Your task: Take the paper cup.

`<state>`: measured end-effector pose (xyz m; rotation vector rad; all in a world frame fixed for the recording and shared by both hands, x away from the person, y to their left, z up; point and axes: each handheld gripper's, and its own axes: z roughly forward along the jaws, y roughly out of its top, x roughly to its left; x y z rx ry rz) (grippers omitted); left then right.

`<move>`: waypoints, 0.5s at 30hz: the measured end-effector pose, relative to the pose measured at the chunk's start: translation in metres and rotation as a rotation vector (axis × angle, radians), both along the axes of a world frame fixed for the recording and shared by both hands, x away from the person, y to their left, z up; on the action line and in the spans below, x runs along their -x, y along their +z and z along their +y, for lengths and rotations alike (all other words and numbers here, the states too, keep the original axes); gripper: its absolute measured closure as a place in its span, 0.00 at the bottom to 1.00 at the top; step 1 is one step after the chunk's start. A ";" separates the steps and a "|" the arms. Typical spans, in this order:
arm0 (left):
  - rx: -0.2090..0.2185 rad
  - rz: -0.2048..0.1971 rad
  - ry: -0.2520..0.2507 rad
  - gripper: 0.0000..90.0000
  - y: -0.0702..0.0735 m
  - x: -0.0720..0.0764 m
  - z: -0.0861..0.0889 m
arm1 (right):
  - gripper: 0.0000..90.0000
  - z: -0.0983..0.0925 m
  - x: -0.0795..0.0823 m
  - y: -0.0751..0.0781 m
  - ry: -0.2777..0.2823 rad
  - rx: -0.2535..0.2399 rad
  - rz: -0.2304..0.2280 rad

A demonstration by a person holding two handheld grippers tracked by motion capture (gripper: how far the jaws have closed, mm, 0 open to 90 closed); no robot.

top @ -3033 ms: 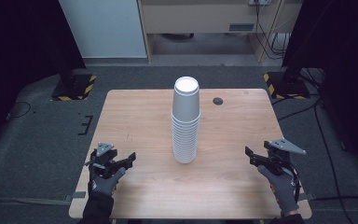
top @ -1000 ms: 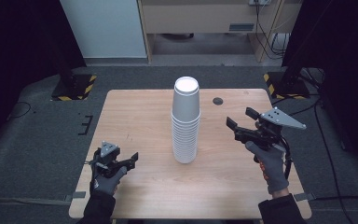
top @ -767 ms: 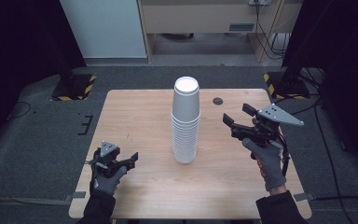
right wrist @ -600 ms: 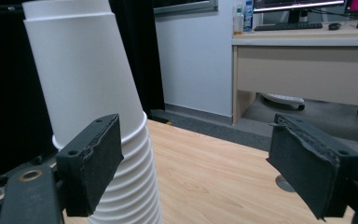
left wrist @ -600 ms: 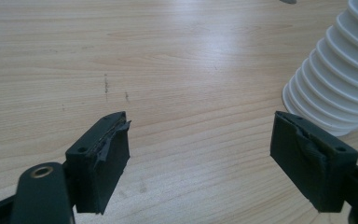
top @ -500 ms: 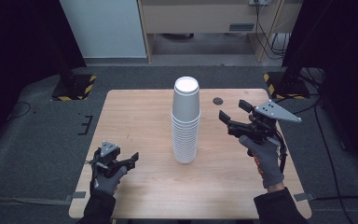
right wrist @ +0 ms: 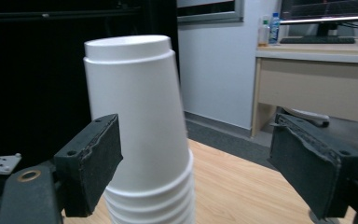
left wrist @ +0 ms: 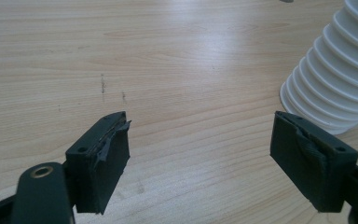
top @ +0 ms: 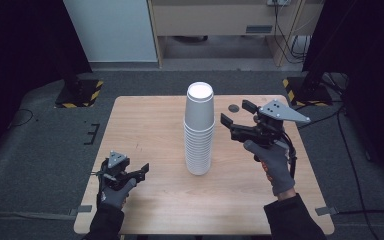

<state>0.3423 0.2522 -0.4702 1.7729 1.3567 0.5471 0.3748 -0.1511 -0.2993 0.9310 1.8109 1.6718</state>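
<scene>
A tall stack of white paper cups point(top: 199, 130) stands upside down in the middle of the wooden table point(top: 145, 120). My right gripper point(top: 233, 114) is raised just right of the stack's upper part, its jaws open and pointing at the stack without touching it. In the right gripper view the stack's top cups point(right wrist: 140, 126) stand in front of the left jaw, and the right gripper point(right wrist: 198, 163) holds nothing. My left gripper point(top: 141, 171) rests low near the table's front left, open and empty. In the left gripper view, the left gripper point(left wrist: 200, 158) faces bare wood, with the stack's base point(left wrist: 335, 79) at the far right.
A small dark disc point(top: 234, 107) lies on the table behind the right gripper. Yellow-and-black striped stand bases point(top: 80, 95) point(top: 300, 90) sit on the grey floor beyond the table's far corners. A pale cabinet point(top: 215, 20) stands at the back.
My right gripper has risen and moved left toward the upper part of the cup stack. The left gripper has stayed where it was.
</scene>
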 end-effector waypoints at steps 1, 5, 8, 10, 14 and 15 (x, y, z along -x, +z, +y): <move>0.001 0.000 0.001 0.20 0.000 0.000 0.000 | 0.19 0.007 0.000 0.003 0.011 0.000 -0.006; 0.003 0.001 0.001 0.20 0.000 0.000 0.001 | 0.18 0.018 -0.001 0.006 0.034 0.003 -0.013; 0.003 0.001 0.001 0.20 0.000 0.000 0.001 | 0.18 0.027 -0.003 0.007 0.048 0.007 -0.006; 0.002 -0.001 0.000 0.20 0.001 0.000 0.001 | 0.18 0.032 -0.006 0.006 0.051 0.014 -0.003; -0.001 -0.003 0.000 0.20 0.001 0.000 0.001 | 0.18 0.041 -0.013 0.002 0.056 0.028 0.004; -0.003 -0.002 0.000 0.20 0.001 0.000 0.001 | 0.18 0.044 -0.014 0.002 0.061 0.024 0.010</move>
